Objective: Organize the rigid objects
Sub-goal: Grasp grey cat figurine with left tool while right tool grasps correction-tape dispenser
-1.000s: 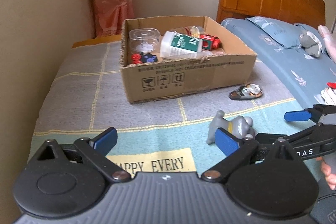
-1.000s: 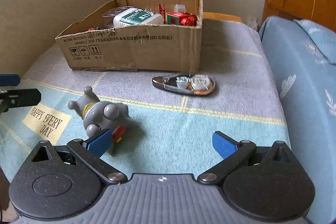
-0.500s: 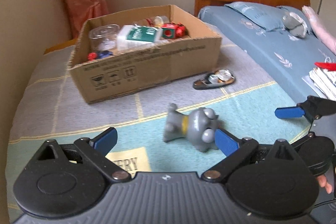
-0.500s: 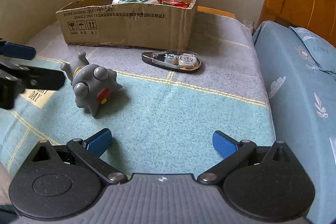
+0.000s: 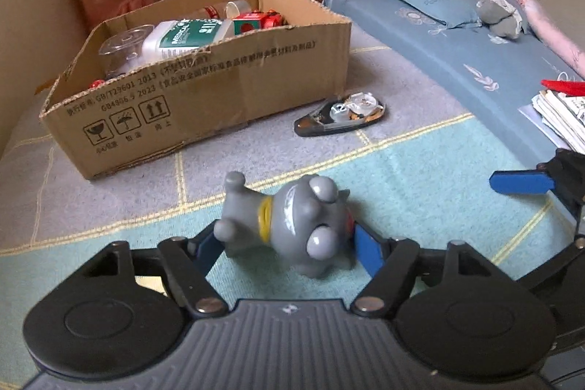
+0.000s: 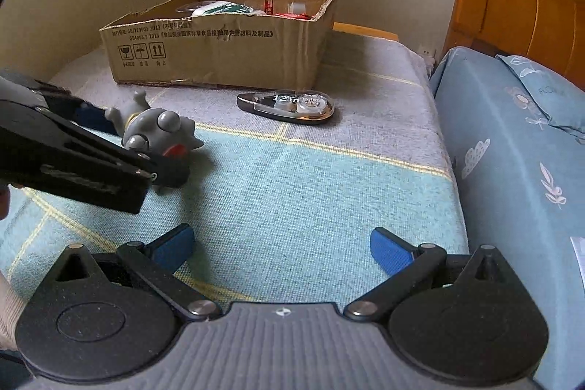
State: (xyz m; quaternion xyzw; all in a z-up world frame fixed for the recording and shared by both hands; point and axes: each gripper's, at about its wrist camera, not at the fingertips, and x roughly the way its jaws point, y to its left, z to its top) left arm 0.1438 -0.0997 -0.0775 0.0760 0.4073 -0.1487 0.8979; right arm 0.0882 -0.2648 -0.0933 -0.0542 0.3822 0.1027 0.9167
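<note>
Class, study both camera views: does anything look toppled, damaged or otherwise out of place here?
Yes. The grey toy figure lies tipped on its side on the blanket, between the closing jaws of the left gripper. The correction tape dispenser lies loose beside the cardboard box, whose top edge is ragged and torn.

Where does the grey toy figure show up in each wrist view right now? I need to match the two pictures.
Left wrist: grey toy figure low centre, lying on the blanket between the closing jaws of the left gripper.
Right wrist: grey toy figure at mid-left, partly behind the left gripper.
Shared landmark: the cardboard box beyond the toy, correction tape dispenser beside it.
</note>
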